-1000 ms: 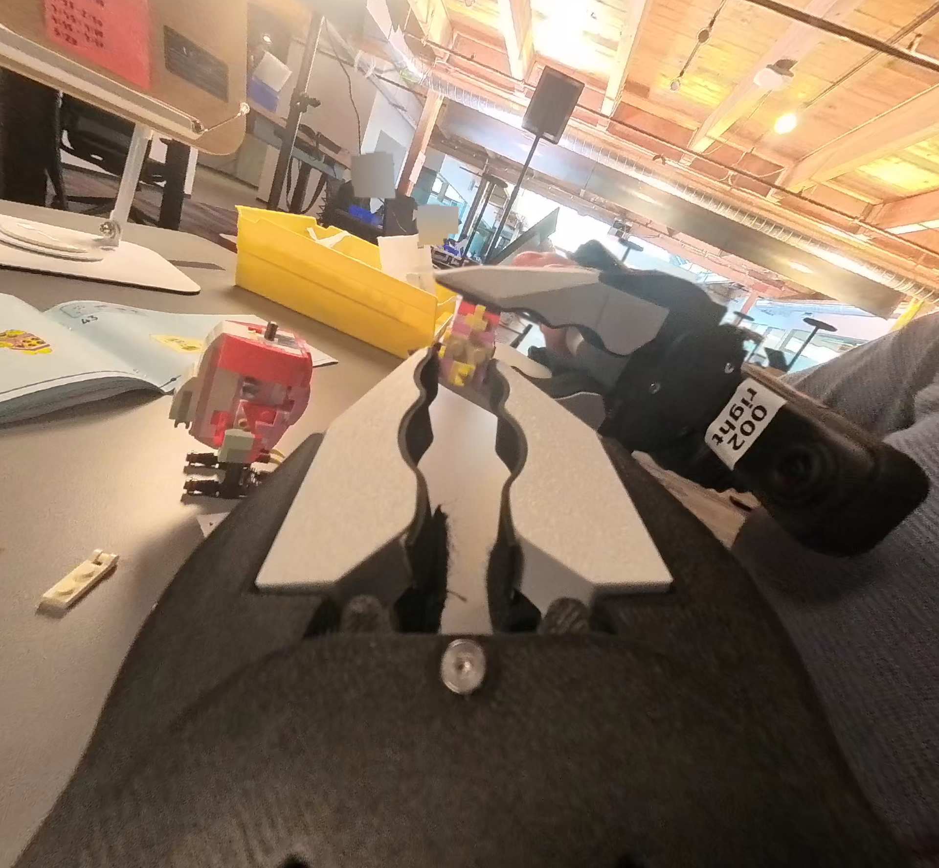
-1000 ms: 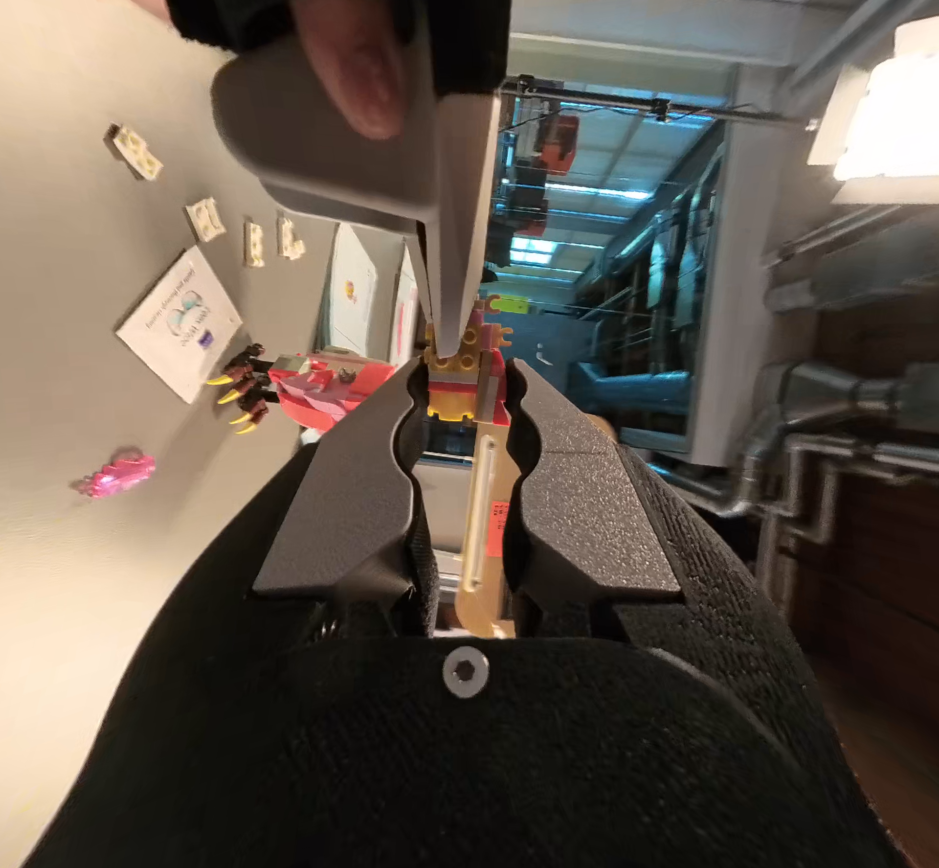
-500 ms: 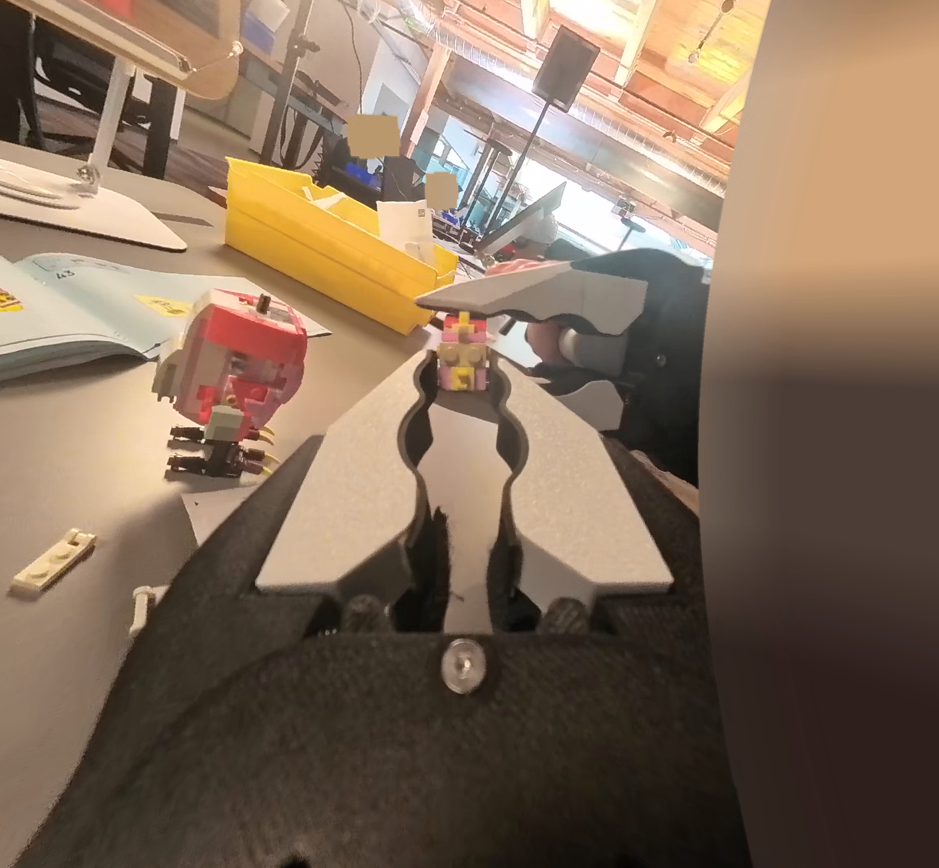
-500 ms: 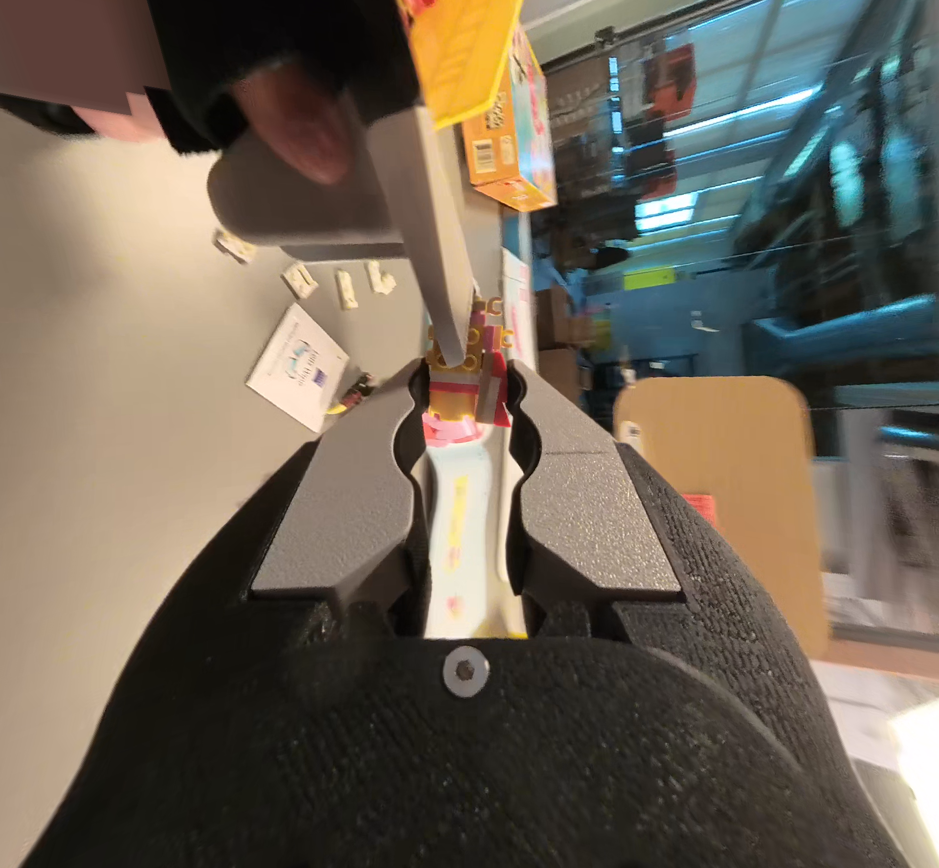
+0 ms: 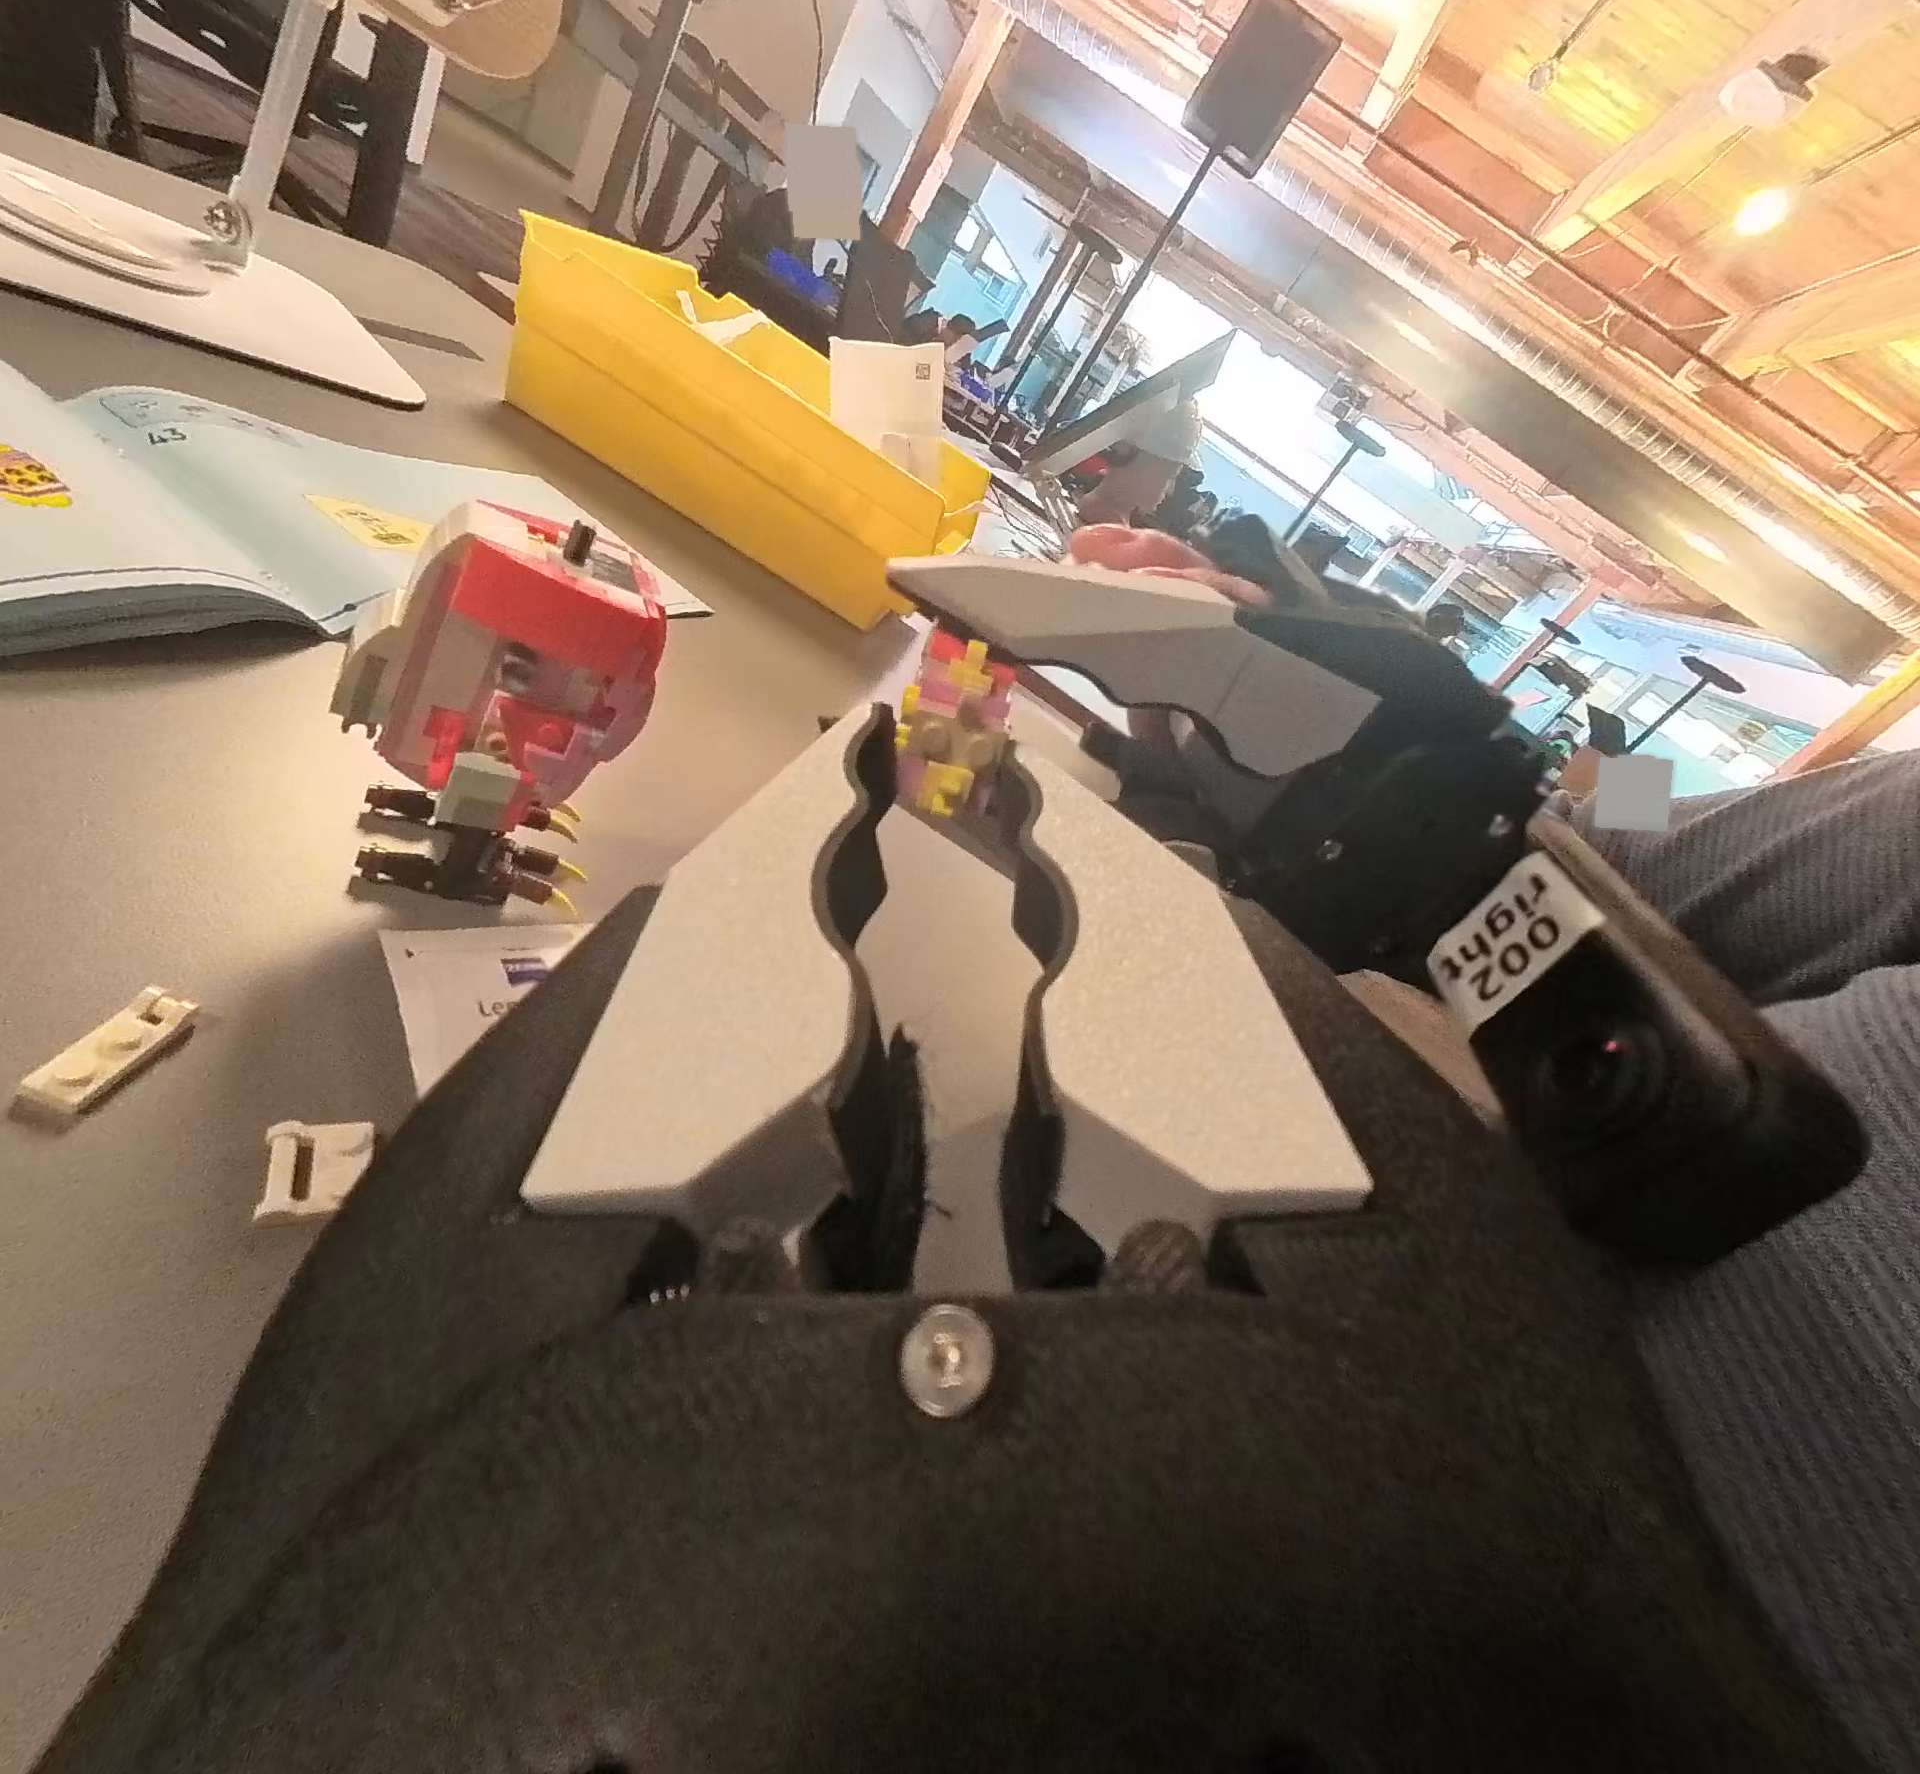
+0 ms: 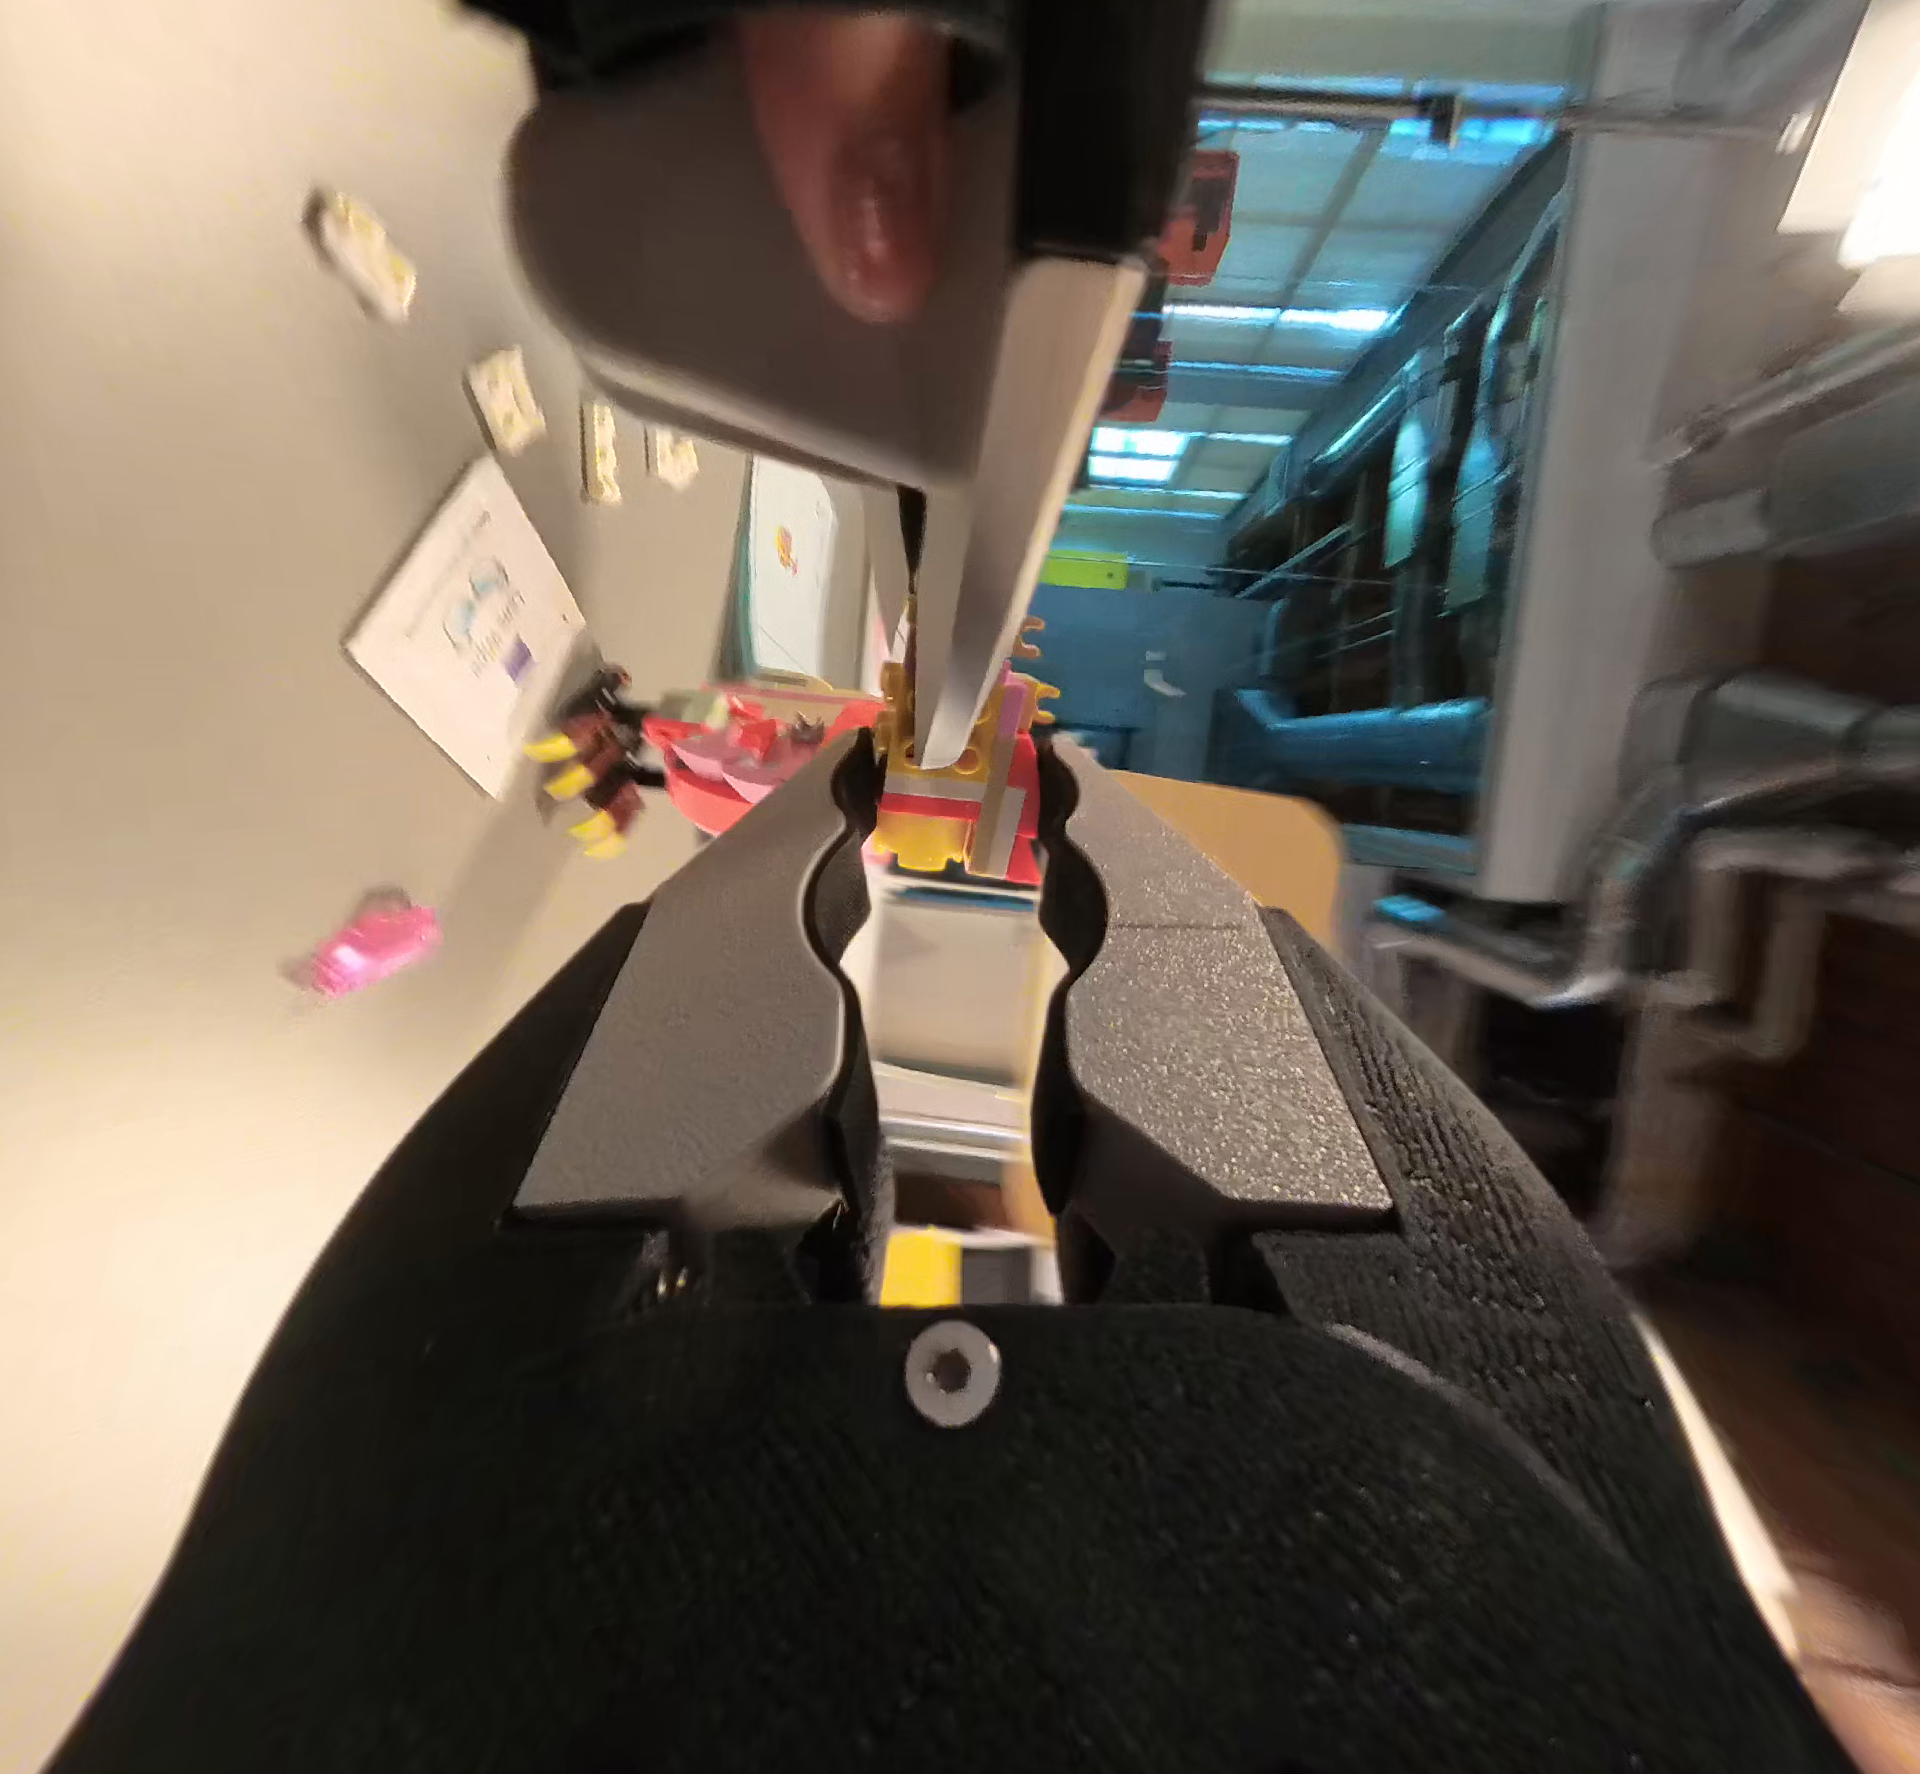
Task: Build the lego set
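Both grippers hold one small brick assembly of yellow, pink and red pieces [image 5: 951,748] above the grey table [image 5: 156,841]. My left gripper [image 5: 951,758] is shut on it, its grey fingers pressing the sides. My right gripper [image 6: 956,774] is shut on the same assembly [image 6: 951,794] from the other side, its dark fingers against the yellow and red faces. In the left wrist view the right gripper's grey finger [image 5: 1049,597] lies over the top of the assembly. In the right wrist view the left gripper's fingers [image 6: 987,581] come down onto it from above.
A red and pink bird-like brick model [image 5: 499,664] with clawed feet stands on the table to the left; it also shows in the right wrist view [image 6: 748,748]. Behind it are a yellow bin [image 5: 717,415] and an open booklet [image 5: 156,519]. A white card [image 5: 478,986], white plates [image 5: 104,1054] and a pink piece [image 6: 369,935] lie loose. My left and right fingertips are right by each other.
Both grippers stay shut on the assembly. They have swung together, so the background in both views has shifted; the right view is blurred by the motion.
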`<state>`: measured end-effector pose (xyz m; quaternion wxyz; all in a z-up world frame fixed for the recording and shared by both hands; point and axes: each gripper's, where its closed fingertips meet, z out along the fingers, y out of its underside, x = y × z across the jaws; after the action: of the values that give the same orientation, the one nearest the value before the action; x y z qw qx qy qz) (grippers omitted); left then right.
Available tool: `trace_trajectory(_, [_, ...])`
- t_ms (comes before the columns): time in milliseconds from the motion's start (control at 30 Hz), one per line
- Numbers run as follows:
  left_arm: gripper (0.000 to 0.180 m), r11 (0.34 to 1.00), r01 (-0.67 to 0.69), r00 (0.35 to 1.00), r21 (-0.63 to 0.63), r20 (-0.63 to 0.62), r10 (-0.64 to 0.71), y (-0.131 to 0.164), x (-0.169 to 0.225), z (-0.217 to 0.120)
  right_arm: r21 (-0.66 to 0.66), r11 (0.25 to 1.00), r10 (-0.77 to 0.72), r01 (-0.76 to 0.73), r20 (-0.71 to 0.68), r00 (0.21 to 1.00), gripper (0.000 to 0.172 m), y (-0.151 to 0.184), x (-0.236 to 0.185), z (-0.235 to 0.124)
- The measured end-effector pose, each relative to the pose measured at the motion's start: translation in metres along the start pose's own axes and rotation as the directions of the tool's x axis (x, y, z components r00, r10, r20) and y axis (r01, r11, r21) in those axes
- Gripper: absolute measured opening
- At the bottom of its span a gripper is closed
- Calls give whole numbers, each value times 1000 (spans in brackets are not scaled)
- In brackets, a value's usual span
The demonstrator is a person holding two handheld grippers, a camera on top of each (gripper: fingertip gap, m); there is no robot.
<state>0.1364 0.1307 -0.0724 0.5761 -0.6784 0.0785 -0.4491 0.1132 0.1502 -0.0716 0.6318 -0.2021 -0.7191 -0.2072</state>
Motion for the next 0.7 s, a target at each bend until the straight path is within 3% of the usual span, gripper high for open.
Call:
trace_trajectory(100, [17,999,-22,999,-24,-47,21,1,4,-1,65,963,254,-261,106,961,28,-4,-5,-4])
trace_trajectory(167, [18,996,-85,992,-32,-92,82,1,9,-3,123,868,439,-481,264,859,40,-11,-5,-15])
trace_trajectory(267, [18,976,-215,968,-37,-141,208,1,19,-7,88,621,643,-779,512,570,55,-16,1,-34])
trace_trajectory(333, [18,958,-282,946,-53,-181,269,4,26,-6,8,463,675,-886,645,358,49,-18,3,-47])
trace_trajectory(400, [18,943,-328,924,-58,-228,308,8,35,-4,-70,377,658,-924,722,214,41,-19,1,-57])
trace_trajectory(500, [18,929,-364,898,-67,-292,330,15,47,-1,-94,340,621,-936,769,149,24,-21,-3,-66])
trace_trajectory(633, [18,929,-358,890,-91,-333,310,21,51,4,-109,290,601,-951,794,92,17,-18,-8,-74])
trace_trajectory(700, [21,927,-359,903,-108,-290,316,24,44,11,-146,258,624,-955,780,50,16,-9,-14,-74])
